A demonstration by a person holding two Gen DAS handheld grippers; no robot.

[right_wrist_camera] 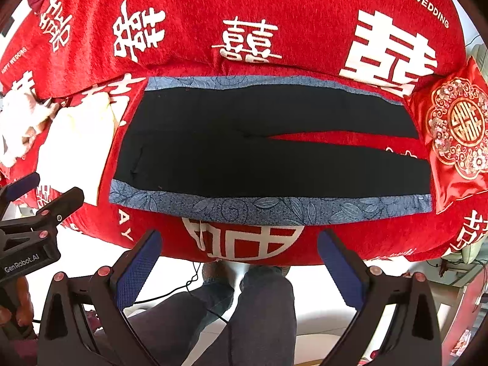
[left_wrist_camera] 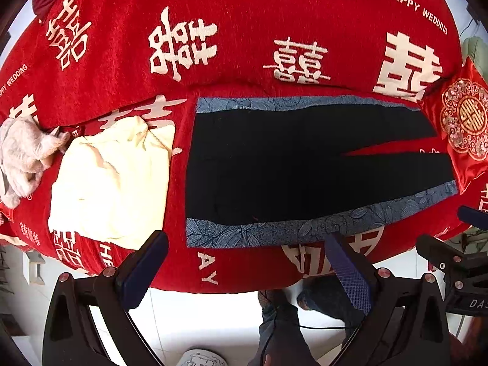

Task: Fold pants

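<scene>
My left gripper [left_wrist_camera: 244, 262] and right gripper [right_wrist_camera: 239, 256] both hang spread wide, holding nothing. The black pants [right_wrist_camera: 244, 152] lie flat on the red bedspread [right_wrist_camera: 274, 9] at twelve o'clock of each, just beyond my fingertips, legs pointing toward three o'clock.

Cushion [right_wrist_camera: 457, 134] cropped at right edge

We see black grippers [right_wrist_camera: 239, 250] with blue textured pads [right_wrist_camera: 138, 270], red-capped screws, "GenRobot.AI" lettering, and grey trousers [right_wrist_camera: 259, 311].
</scene>
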